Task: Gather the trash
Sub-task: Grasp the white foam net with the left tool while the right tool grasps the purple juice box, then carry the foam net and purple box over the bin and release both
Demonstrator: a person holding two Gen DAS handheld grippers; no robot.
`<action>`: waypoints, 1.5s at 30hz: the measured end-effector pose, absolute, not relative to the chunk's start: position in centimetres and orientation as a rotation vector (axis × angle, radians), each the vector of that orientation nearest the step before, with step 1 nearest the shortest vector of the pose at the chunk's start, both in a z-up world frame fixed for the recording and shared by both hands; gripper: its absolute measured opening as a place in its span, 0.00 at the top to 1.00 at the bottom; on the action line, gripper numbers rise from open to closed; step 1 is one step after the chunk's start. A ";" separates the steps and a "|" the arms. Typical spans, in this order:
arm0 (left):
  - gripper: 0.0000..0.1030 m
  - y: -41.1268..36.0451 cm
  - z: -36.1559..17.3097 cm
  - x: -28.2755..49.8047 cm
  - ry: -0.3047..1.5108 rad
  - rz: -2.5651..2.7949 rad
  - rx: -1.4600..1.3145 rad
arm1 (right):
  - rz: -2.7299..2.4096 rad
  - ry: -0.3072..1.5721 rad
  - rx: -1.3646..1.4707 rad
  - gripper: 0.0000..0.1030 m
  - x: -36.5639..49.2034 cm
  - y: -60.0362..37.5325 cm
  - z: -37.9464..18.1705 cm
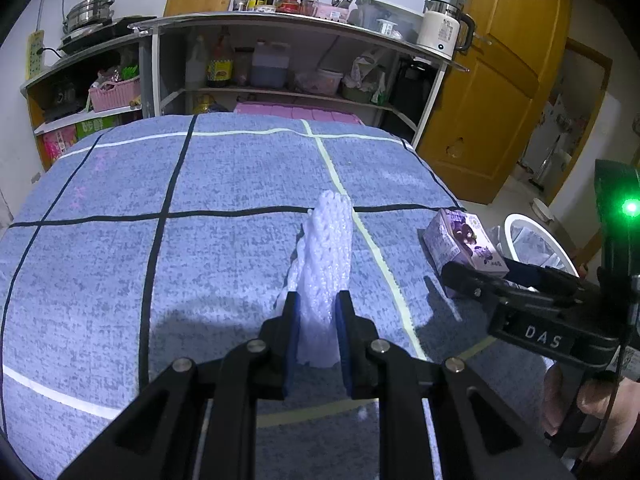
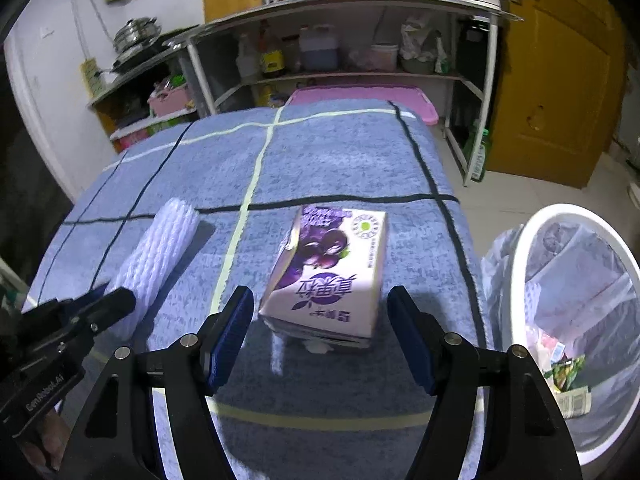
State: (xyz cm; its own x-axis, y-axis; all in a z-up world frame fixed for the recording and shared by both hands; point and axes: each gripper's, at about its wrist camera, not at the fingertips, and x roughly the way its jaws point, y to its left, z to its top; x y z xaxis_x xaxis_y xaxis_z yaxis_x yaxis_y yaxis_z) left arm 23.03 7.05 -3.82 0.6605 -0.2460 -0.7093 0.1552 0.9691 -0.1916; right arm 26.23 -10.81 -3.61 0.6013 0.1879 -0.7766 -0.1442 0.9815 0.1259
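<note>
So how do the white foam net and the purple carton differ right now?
The foam net is white, soft and mesh-textured; the purple carton is a printed, rigid box. The left gripper is clamped on the net; the carton lies free before the open right gripper. Both are over the blue cloth.

White foam net sleeve (image 2: 156, 256) left of purple cardboard carton (image 2: 332, 276) on my blue checked surface (image 2: 336, 152); white round bin (image 2: 576, 216) right, off its edge.

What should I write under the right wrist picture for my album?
Open right claw lines up on a purple carton on the blue checked cloth, bin waiting alongside.
</note>
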 end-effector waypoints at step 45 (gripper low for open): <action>0.82 -1.2 2.3 10.5 0.701 -0.300 -0.165 | 0.303 0.711 0.094 0.44 10.6 -19.6 3.7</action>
State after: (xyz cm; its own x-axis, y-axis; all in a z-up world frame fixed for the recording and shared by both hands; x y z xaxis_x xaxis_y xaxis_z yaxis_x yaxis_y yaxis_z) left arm 10.54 -1.19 2.31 0.7240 -0.3252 -0.6083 0.2157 0.9444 -0.2482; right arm 10.57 -19.57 3.74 0.7160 0.3052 -0.6278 -0.2418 0.9521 0.1870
